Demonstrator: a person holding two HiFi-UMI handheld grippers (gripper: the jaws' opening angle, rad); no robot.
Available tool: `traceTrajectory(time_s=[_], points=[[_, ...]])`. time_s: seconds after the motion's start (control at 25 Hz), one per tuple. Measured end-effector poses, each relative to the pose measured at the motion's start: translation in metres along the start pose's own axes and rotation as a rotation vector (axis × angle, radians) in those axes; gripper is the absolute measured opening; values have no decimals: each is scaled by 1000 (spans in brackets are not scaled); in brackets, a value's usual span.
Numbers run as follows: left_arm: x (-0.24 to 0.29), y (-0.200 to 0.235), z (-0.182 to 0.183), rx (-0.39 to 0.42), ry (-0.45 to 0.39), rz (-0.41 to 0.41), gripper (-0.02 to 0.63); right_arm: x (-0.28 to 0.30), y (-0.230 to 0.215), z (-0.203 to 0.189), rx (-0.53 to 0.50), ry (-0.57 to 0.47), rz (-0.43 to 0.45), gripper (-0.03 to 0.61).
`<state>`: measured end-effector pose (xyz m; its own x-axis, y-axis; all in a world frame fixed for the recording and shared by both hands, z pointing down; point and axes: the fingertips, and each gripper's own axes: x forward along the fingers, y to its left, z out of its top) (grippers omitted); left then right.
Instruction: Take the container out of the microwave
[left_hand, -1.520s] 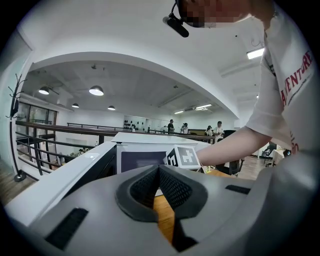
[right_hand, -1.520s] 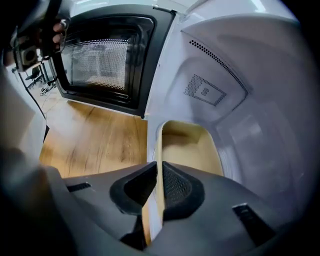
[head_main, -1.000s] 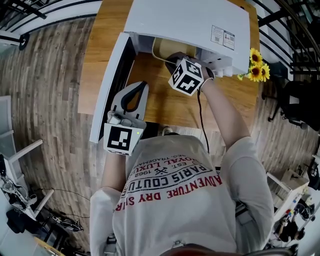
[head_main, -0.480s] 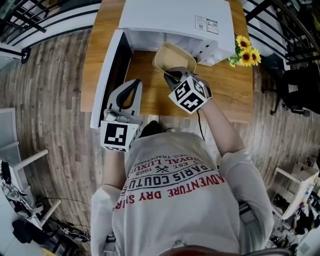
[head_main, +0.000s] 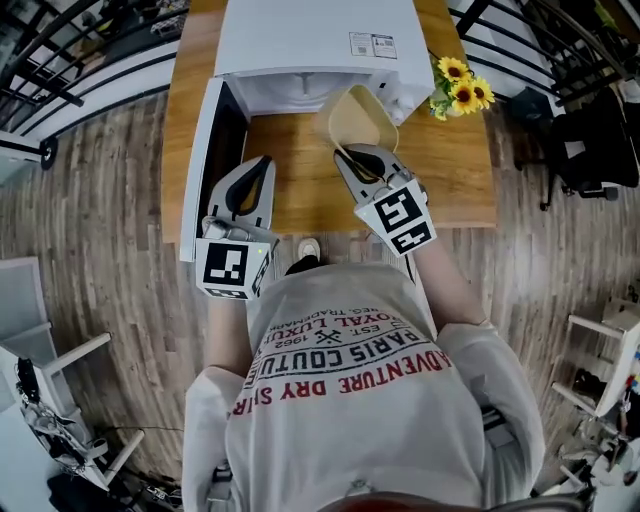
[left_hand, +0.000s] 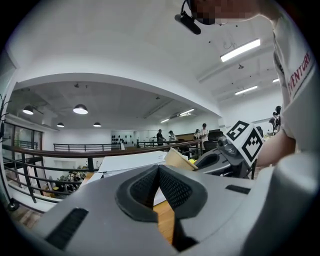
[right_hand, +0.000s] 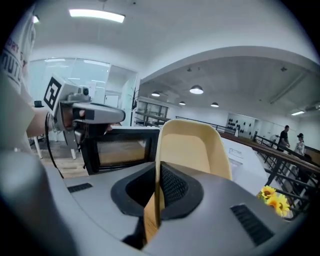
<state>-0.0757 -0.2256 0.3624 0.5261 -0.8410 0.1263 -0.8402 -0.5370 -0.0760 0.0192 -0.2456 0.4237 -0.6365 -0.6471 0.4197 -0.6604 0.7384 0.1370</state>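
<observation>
R gripper (head_main: 347, 155) is clamped tight on the rim of the beige plastic container (head_main: 360, 120), held tilted over the wooden table (head_main: 450, 170), just outside the open white microwave (head_main: 310, 40) at its 12 o'clock. L gripper (head_main: 257, 170), at 9 o'clock of R, has its jaws together w/ nothing in them.
</observation>
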Motion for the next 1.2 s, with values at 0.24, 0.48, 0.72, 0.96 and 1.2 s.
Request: traceTrajectory(time_s=[0.24,0.48,0.72,0.96,1.2], points=[[12,0,13,44,-21,-37,14,-32,-35,21,71,-141,-167,31],[18,4,20,63,-37,-57,14,-55,-54,36,133,-263,-273,31],[30,4,24,64,-48,-73,14,-64,-68,42,121,-322,-343,29],[38,3,28,60,-55,-81,14,-64,-76,41,119,-317,-348,29],[43,2,28,55,-54,-80,14,-61,-80,37,135,-310,-341,29]])
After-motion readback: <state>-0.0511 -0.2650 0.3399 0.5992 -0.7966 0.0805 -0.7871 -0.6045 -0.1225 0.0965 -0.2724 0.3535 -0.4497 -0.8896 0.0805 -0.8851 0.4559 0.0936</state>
